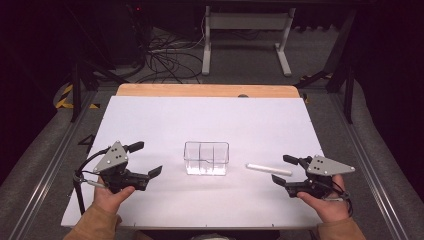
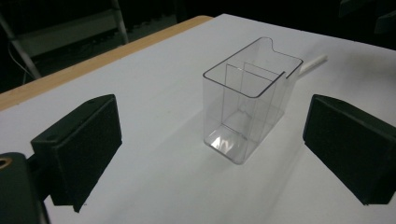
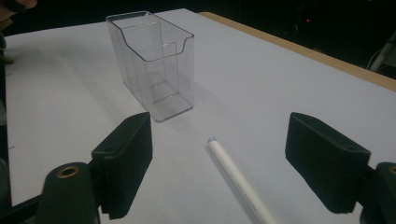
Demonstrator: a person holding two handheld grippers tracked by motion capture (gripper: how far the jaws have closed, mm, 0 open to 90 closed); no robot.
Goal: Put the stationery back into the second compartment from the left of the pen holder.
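Both hands are wearing what seems to be tan sleeves; each black gripper (image 1: 145, 158) is carrying a grey three-cornered plate (image 1: 113, 156) and a thin cable at six o'clock.

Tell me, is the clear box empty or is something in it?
Empty. The clear box stands upright, its compartments bare in both gripper views; the white pen lies outside, beside it.

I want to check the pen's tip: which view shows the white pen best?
The right gripper view: the white pen lies close, tip visible. The high view shows it whole but small; the left gripper view shows one end behind the clear plastic box.
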